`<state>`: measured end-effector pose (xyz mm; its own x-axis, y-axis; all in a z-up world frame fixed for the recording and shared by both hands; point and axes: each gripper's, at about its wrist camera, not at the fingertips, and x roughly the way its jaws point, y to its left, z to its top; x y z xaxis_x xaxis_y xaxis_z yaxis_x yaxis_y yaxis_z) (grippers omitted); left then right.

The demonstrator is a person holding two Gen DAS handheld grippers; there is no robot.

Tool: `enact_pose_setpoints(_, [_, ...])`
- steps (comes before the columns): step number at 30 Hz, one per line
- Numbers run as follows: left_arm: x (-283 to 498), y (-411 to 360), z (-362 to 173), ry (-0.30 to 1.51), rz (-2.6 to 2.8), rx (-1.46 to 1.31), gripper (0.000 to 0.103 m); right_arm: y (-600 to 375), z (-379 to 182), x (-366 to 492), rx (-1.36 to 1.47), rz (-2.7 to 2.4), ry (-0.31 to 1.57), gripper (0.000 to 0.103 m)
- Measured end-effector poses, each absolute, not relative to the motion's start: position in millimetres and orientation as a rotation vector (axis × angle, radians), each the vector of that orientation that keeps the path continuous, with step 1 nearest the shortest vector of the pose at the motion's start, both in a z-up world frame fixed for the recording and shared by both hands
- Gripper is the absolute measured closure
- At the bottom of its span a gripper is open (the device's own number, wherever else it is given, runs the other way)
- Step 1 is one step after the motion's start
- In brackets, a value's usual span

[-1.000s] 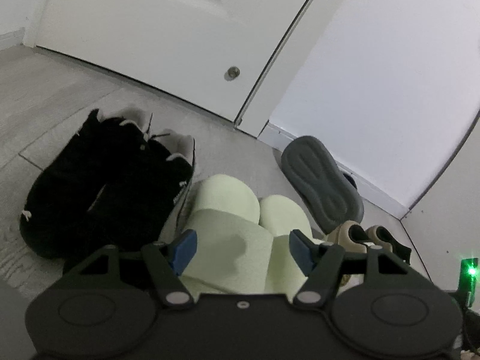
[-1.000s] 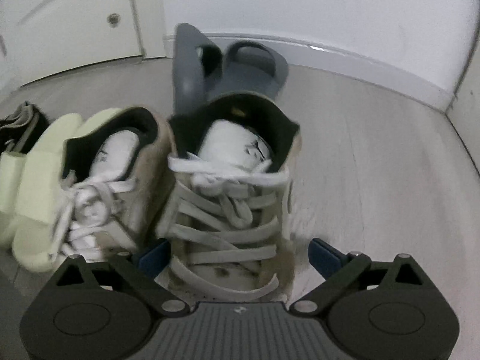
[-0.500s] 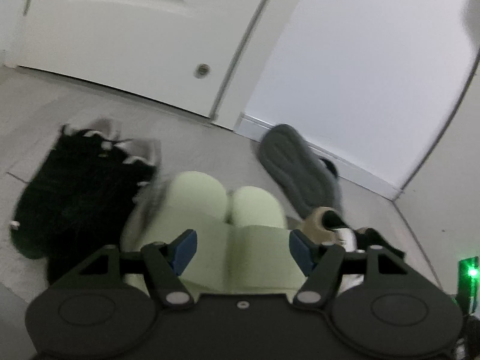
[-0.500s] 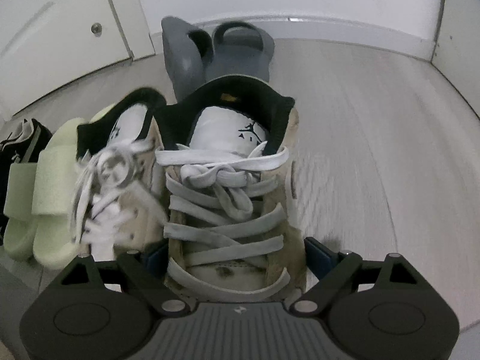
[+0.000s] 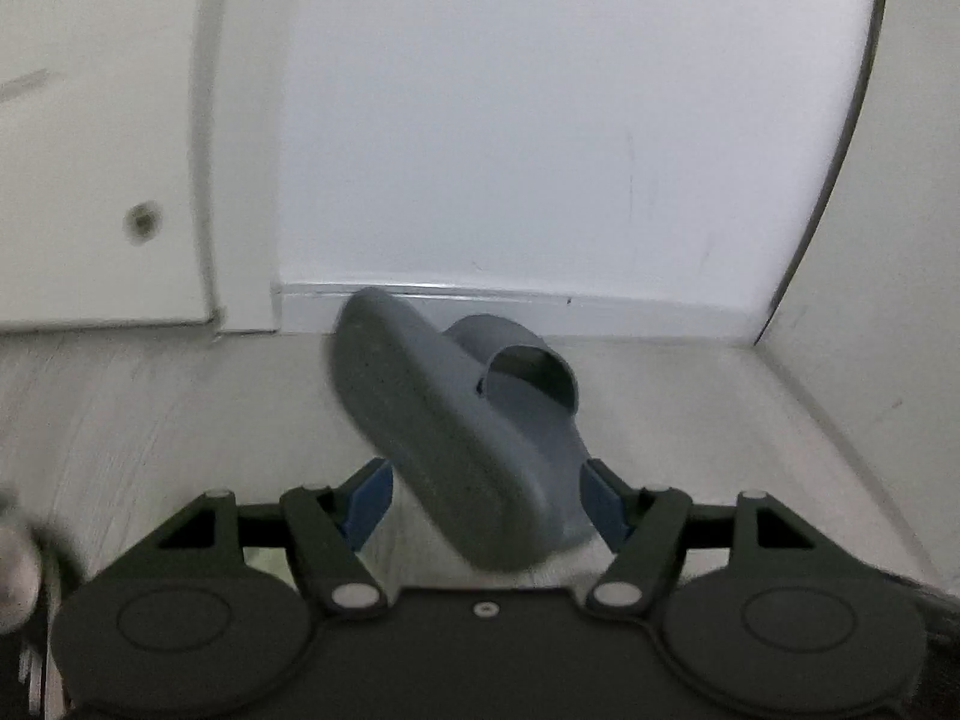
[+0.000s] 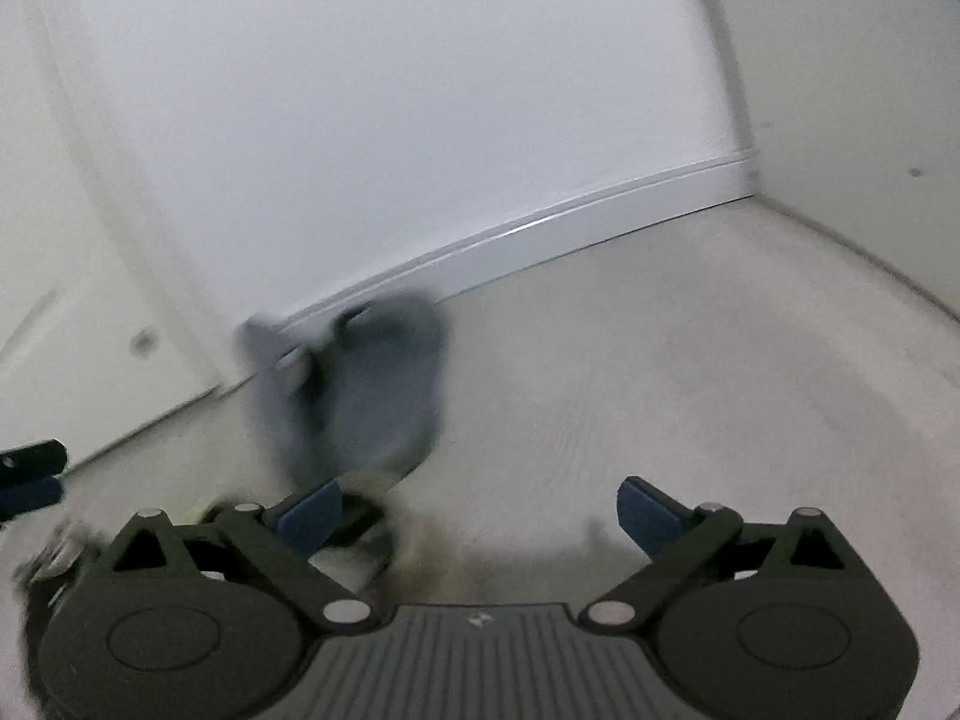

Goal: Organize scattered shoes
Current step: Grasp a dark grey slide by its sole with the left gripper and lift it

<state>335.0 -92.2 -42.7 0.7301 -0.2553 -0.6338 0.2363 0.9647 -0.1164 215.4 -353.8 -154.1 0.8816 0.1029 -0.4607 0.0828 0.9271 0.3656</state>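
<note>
Two grey slides lie by the baseboard. One grey slide (image 5: 432, 420) is tipped on its edge with the sole showing, leaning on the other, upright slide (image 5: 528, 372). My left gripper (image 5: 486, 501) is open, and the tipped slide's near end shows between its blue pads without a visible press. In the right wrist view the grey slides (image 6: 360, 384) are a blur ahead and to the left. My right gripper (image 6: 480, 516) is open and its jaws are opening, with only floor between them. A blurred beige sneaker (image 6: 366, 531) sits by its left pad.
A white wall and baseboard (image 5: 600, 315) run behind the slides. A white door (image 5: 102, 210) stands to the left, and a side wall (image 5: 888, 360) closes the corner on the right. Pale wood floor (image 6: 660, 372) stretches right of the slides. A dark part with blue pads (image 6: 30, 489) shows at that view's left edge.
My left gripper swung right, away from the green slides, to the grey slides. My right gripper drew off the beige sneaker that sat between its jaws and turned toward the corner.
</note>
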Motion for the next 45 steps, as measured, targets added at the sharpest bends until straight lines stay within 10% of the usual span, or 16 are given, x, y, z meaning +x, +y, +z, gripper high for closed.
enact_pose_setpoints(12, [447.9, -123.9, -111.7, 0.899, -0.001, 0.002, 0.035, -364.5, -165.8, 238.7, 0.413, 0.031, 0.471, 0.005])
enact_pose_setpoints(19, [436.2, -98.9, -105.5, 0.859, 0.068, -0.223, 0.074, -363.8, -161.6, 237.3, 0.401, 0.048, 0.464, 0.005])
enact_pose_setpoints(33, [306.2, -140.0, -10.1, 0.601, -0.186, -0.564, 0.074, -412.3, -133.4, 211.7, 0.549, -0.002, 0.284, 0.005])
enact_pose_setpoints(45, [234.2, -261.5, -119.8, 0.793, -0.404, -0.817, 0.074, -517.6, -133.9, 154.4, 0.665, -0.31, 0.232, 0.005])
